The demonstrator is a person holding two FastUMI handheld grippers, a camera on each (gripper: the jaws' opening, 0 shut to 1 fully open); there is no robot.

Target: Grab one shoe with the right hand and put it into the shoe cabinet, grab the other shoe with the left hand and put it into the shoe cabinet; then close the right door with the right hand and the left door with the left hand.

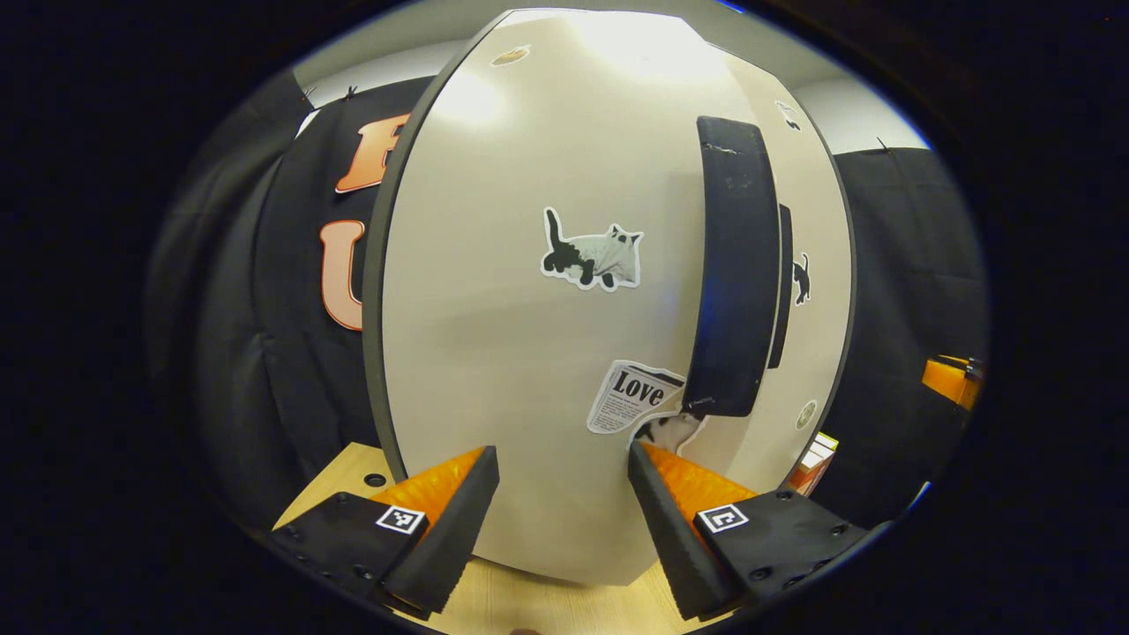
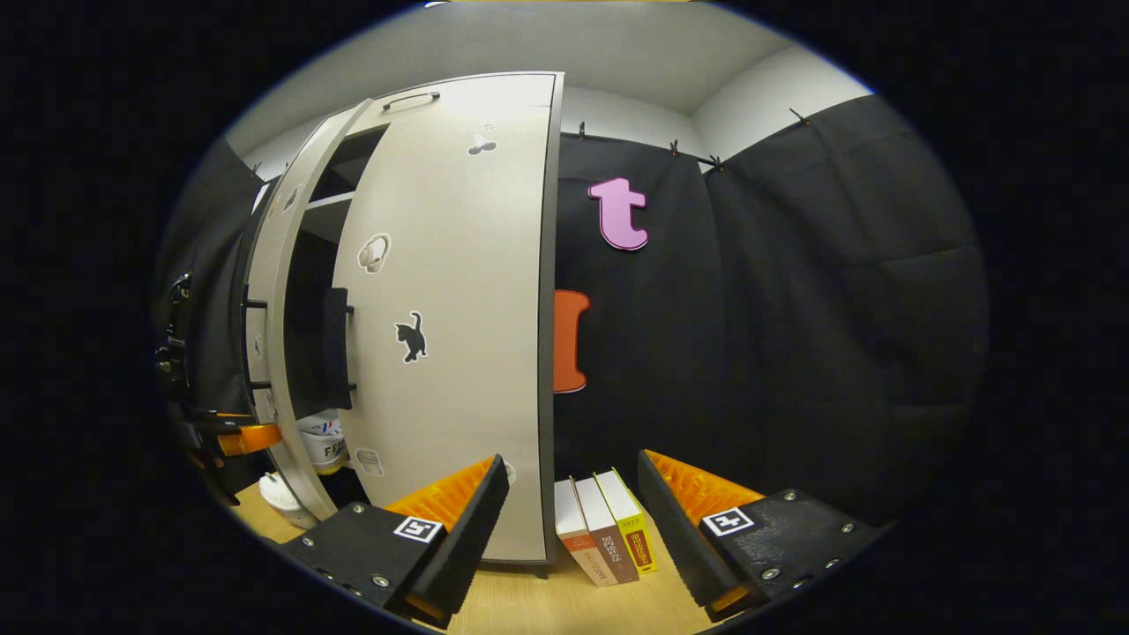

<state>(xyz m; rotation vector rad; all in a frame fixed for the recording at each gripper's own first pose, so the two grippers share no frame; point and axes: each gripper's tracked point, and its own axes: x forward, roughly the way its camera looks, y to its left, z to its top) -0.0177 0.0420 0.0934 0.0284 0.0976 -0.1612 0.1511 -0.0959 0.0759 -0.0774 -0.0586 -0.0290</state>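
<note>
Left gripper point(image 1: 563, 494) spread before upright left door point(image 1: 529, 353), right gripper point(image 2: 571, 503) spread, right door point(image 2: 459, 335) upright, ajar.

bright overhead glare on the door point(image 1: 529, 291), edges strongly fisheye-bent.

Black cloth point(image 2: 794, 309) drapes the booth walls, clipped along a rail below a white wall point(image 2: 767, 97) and grey ceiling point(image 2: 573, 44). Light wood desk point(image 2: 547, 604) underfoot. Three books point(image 2: 604, 529) stand against the cloth; glare falls from overhead.
</note>
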